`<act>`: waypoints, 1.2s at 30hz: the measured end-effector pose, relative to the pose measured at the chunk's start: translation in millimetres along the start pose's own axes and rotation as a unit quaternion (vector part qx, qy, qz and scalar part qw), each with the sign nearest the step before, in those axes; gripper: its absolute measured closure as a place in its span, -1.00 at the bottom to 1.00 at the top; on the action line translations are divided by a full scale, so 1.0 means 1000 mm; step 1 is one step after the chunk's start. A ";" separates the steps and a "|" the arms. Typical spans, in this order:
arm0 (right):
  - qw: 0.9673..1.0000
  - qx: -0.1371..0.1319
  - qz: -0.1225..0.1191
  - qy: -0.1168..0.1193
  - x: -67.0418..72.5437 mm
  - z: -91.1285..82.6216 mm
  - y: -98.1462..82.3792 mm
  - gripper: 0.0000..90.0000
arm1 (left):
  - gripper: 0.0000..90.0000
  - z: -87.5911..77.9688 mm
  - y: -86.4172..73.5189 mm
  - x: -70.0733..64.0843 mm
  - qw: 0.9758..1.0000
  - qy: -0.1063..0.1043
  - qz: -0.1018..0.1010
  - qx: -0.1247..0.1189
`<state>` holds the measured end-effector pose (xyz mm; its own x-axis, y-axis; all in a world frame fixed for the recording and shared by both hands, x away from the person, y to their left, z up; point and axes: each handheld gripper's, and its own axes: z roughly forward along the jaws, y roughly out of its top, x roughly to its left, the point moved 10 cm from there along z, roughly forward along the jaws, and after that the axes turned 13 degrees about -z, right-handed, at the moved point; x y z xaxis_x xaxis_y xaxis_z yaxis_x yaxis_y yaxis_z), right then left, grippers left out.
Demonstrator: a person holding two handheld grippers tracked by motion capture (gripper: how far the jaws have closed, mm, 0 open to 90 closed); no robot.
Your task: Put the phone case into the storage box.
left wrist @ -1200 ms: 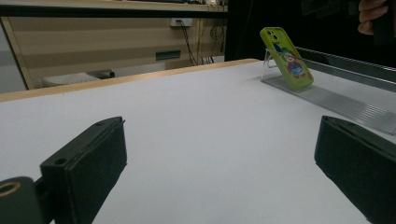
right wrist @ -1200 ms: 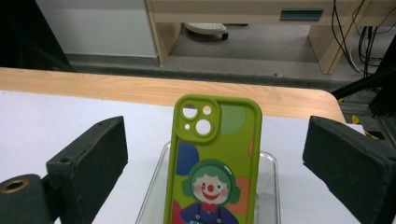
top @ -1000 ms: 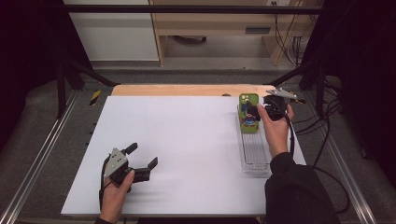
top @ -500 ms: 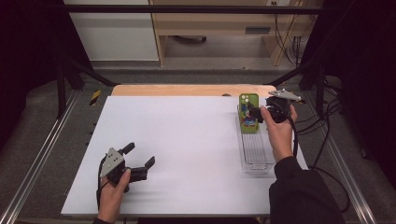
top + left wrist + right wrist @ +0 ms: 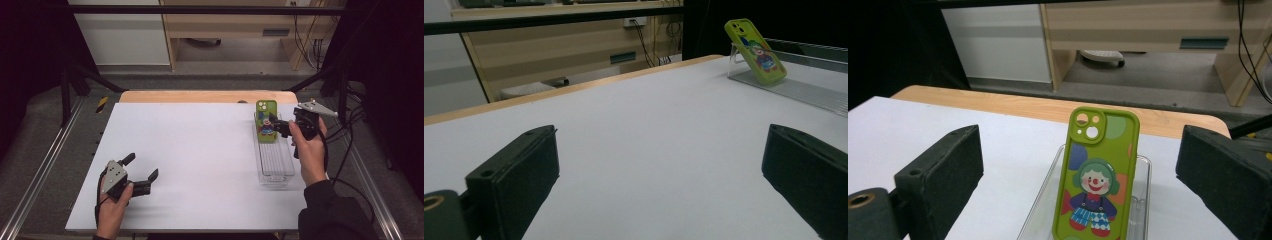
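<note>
A green phone case with a cartoon clown stands tilted against the far end of a clear ribbed rack at the table's right. My right gripper sits just right of it, open, jaws pointing at the case without touching it. In the right gripper view the case stands ahead, between the two spread jaws, in the clear rack. My left gripper rests open and holding nothing near the front left of the white table. Its view shows the case far off.
A white sheet covers the table, with a wooden strip along its far edge. Metal rails run down both sides. Cables trail off to the right. A wooden desk stands beyond the table.
My right gripper has drawn back a little to the right and nearer, away from the phone case. The left hand has shifted slightly left. The case has stayed in the rack.
</note>
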<state>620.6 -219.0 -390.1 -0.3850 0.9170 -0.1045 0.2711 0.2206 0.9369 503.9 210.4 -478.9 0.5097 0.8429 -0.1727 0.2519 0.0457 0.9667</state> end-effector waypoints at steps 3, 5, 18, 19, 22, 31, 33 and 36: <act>1.000 -0.009 0.002 0.003 -0.001 -0.006 0.000 -0.88 | -0.97 -0.002 0.000 0.001 1.000 0.003 -0.001 -0.001; 1.000 -0.019 0.007 0.000 -0.004 -0.012 0.000 -0.89 | -0.97 -0.005 -0.001 0.002 1.000 0.007 0.000 -0.004; 0.997 -0.066 0.028 -0.020 -0.020 -0.052 -0.010 -0.91 | -0.97 -0.020 0.005 0.018 0.999 0.031 -0.013 -0.023; 0.997 -0.067 0.028 -0.022 -0.021 -0.054 -0.012 -0.92 | -0.97 -0.021 0.005 0.019 0.999 0.031 -0.016 -0.024; 0.997 -0.069 0.030 -0.027 -0.024 -0.064 -0.021 -0.91 | -0.97 -0.022 0.006 0.021 0.999 0.032 -0.019 -0.025; 0.996 -0.082 0.006 -0.041 -0.026 -0.084 -0.043 -0.91 | -0.97 -0.027 0.008 0.027 0.999 0.038 -0.024 -0.031; 0.995 -0.087 0.002 -0.040 -0.026 -0.089 -0.046 -0.91 | -0.97 -0.027 0.008 0.028 0.998 0.039 -0.026 -0.032; 0.995 -0.090 -0.006 -0.039 -0.027 -0.093 -0.048 -0.91 | -0.97 -0.027 0.008 0.028 0.998 0.039 -0.026 -0.032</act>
<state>536.1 -285.0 -401.7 -0.3147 0.9396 -0.1347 0.1024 0.1747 0.9793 497.8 248.9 -470.4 0.4311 0.8773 -0.2108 0.2217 0.1235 0.9673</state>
